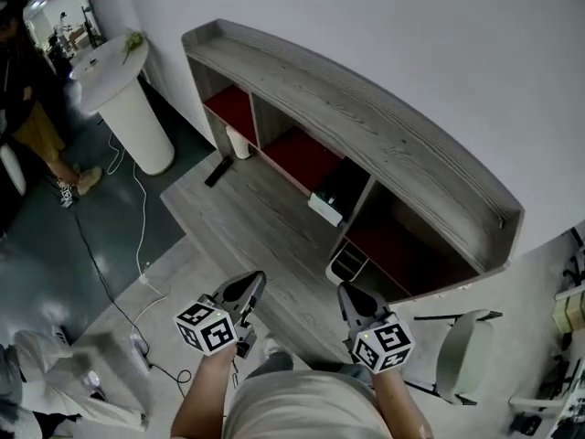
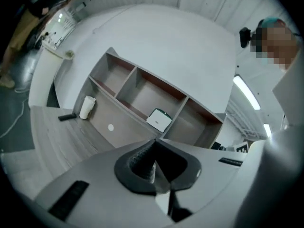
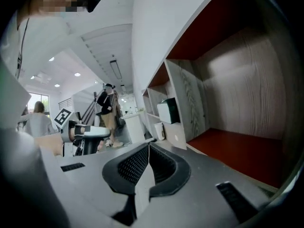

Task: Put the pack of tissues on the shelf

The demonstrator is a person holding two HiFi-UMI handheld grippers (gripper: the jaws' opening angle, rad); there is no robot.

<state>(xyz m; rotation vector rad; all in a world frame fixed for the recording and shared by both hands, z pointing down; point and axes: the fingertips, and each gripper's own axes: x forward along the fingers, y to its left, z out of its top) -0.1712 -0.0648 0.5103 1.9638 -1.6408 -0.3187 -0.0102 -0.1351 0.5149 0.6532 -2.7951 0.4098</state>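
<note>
Within the shelf [image 1: 366, 117], pack of tissues [image 1: 326, 207], maybe a cup [image 1: 238, 142]; left gripper [image 1: 257, 280], right gripper [image 1: 346, 291] pressed together.

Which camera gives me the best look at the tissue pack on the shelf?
Left gripper view: the tissue pack sits face-on in a shelf compartment, unobstructed. The head view shows the pack small, from above; the right gripper view shows it side-on and dim.

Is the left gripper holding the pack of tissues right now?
No, the left gripper has its jaws shut with nothing between them, while the pack of tissues sits in the shelf's middle compartment.
</note>
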